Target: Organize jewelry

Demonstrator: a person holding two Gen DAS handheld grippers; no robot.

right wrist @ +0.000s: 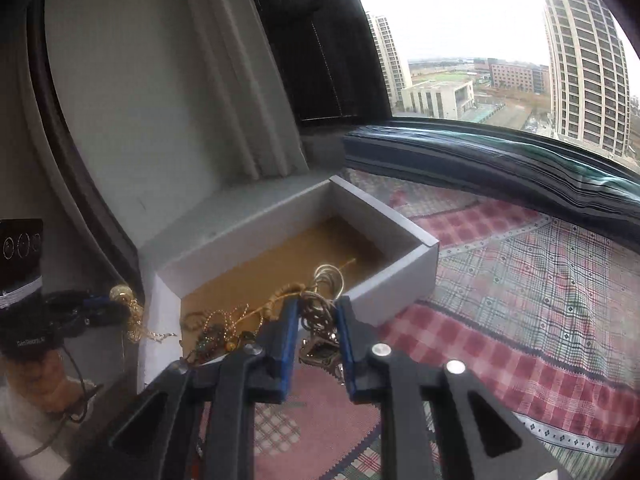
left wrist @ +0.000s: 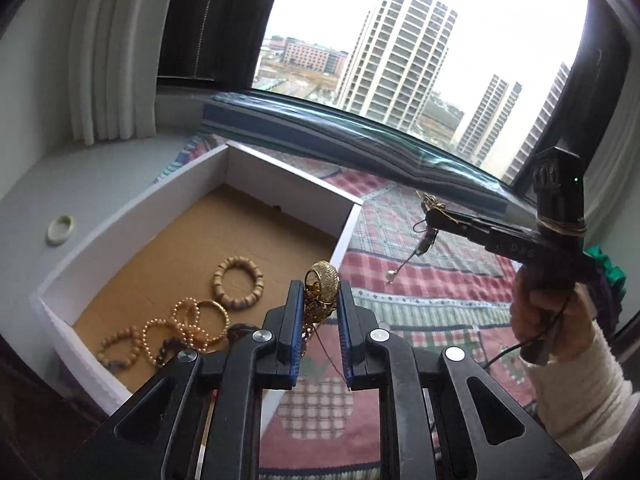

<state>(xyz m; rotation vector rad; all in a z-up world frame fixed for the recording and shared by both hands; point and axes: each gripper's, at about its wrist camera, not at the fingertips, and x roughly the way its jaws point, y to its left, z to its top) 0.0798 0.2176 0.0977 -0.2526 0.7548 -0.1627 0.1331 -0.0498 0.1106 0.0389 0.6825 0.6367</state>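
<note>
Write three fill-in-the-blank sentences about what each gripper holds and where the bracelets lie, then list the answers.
1. The left gripper is shut on a ____-coloured mesh ball ornament.
2. The beaded bracelets lie inside the white box with the ____ cardboard floor.
3. The right gripper is shut on a tangle of metal ____ and pendants.

Missing words: gold; brown; rings
</note>
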